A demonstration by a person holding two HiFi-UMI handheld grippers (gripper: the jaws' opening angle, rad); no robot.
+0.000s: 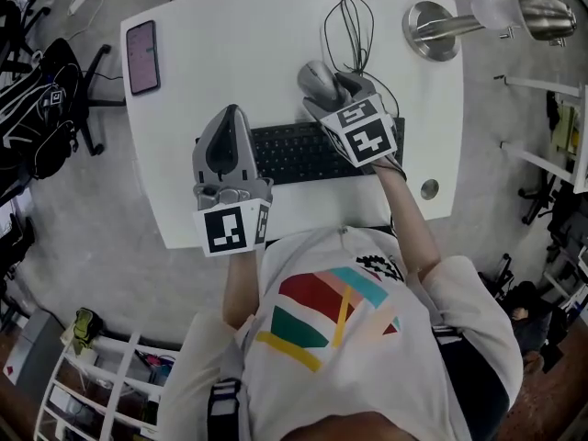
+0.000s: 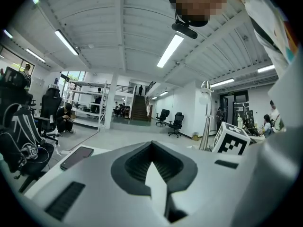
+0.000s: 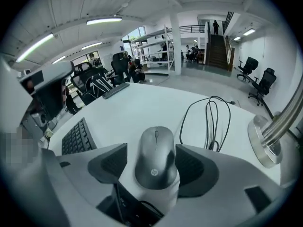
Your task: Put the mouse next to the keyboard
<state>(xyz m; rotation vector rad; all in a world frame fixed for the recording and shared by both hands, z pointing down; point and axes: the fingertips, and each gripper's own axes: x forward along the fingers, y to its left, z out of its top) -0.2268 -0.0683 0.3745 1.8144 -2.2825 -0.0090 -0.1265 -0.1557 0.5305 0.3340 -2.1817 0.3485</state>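
Observation:
A grey mouse [image 1: 317, 81] [image 3: 155, 157] lies on the white table [image 1: 230, 53], just beyond the right end of a black keyboard [image 1: 294, 152] [image 3: 75, 136]. My right gripper [image 1: 333, 92] [image 3: 152, 163] points steeply down over the mouse, open, with the mouse between its jaws. A gap shows at the left pad. My left gripper [image 1: 228, 113] [image 2: 152, 167] hovers near the keyboard's left end, shut with nothing in it, pointing almost level across the table.
A phone [image 1: 142, 44] [image 2: 76, 157] lies at the table's far left. A looped black cable [image 1: 349, 30] [image 3: 210, 122] and a lamp base [image 1: 432, 30] [image 3: 262, 143] are behind the mouse. A round grommet [image 1: 429, 189] sits at the near right. A black bag [image 1: 37, 99] is left of the table.

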